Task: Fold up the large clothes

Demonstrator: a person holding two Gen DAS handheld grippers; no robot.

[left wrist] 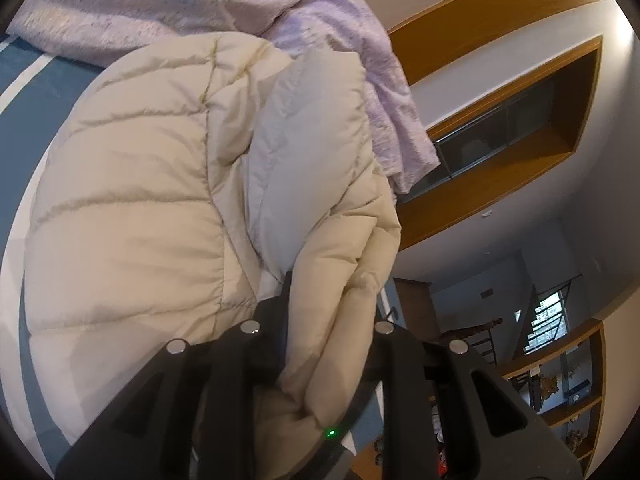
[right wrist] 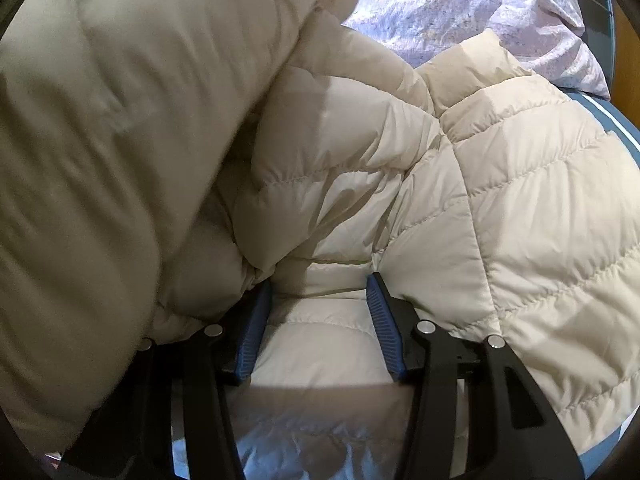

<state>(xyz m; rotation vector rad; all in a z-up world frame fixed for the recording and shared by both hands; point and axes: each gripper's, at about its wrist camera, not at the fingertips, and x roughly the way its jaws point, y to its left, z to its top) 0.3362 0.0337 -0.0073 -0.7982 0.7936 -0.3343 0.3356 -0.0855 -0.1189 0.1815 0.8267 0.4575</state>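
A cream quilted puffer jacket (left wrist: 140, 200) lies spread over the bed. My left gripper (left wrist: 320, 320) is shut on a thick folded edge of it; one black finger (left wrist: 286, 292) shows and the other is buried under the fabric. In the right wrist view the same jacket (right wrist: 500, 200) fills the frame, and a raised flap of it (right wrist: 100, 140) hangs blurred on the left. My right gripper (right wrist: 320, 296) stands open. Its blue pads (right wrist: 384, 320) are apart and its tips rest against a puffed panel of the jacket.
The bed has a blue sheet with white stripes (left wrist: 24, 92) (right wrist: 616, 120). A crumpled lilac blanket (left wrist: 160, 4) (right wrist: 460, 8) lies beyond the jacket. Wooden wall shelving (left wrist: 500, 184) and a lower shelf with small items (left wrist: 560, 400) stand past the bed's edge.
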